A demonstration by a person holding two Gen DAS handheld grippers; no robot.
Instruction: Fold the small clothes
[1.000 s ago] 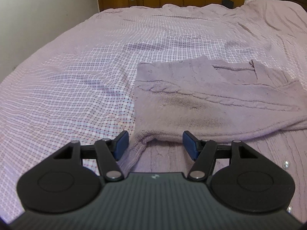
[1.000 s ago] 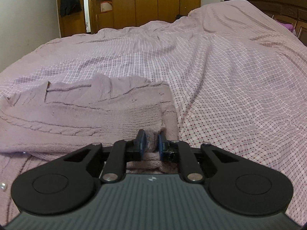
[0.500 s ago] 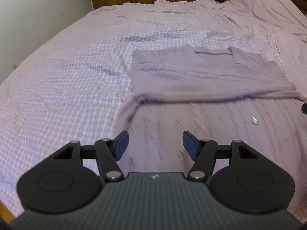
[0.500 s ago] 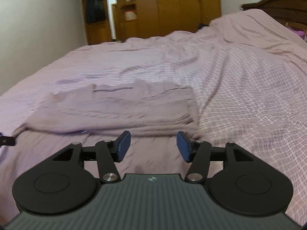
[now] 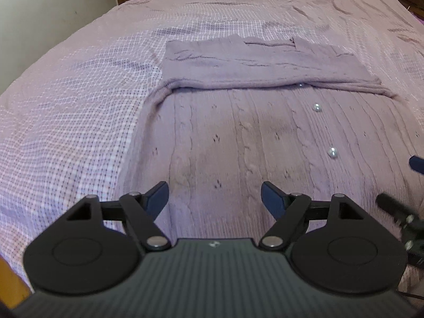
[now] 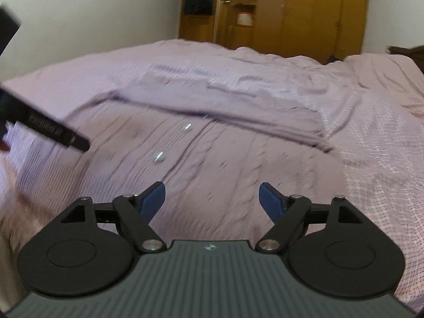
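Observation:
A lilac cable-knit cardigan (image 5: 251,137) with pearl buttons (image 5: 332,153) lies flat on the bed, its far part folded over toward me into a band (image 5: 259,63). My left gripper (image 5: 214,198) hovers over the near body of the knit, jaws opening, nothing between them. In the blurred right wrist view the same cardigan (image 6: 225,164) stretches ahead, and my right gripper (image 6: 212,198) hangs over its near part, jaws opening and empty. The right gripper's tip (image 5: 416,163) shows at the left view's right edge. The left gripper's body (image 6: 47,129) crosses the right view's left side.
A pink checked bedspread (image 5: 79,100) covers the whole bed. A white wall (image 5: 47,21) runs along the left. Wooden wardrobes (image 6: 304,13) stand behind the bed's far end, and a dark headboard (image 6: 408,53) is at the far right.
The right gripper let go of the folded edge and opened. Both grippers drew back toward the near end of the cardigan; the left jaws widened. The fold stays lying flat.

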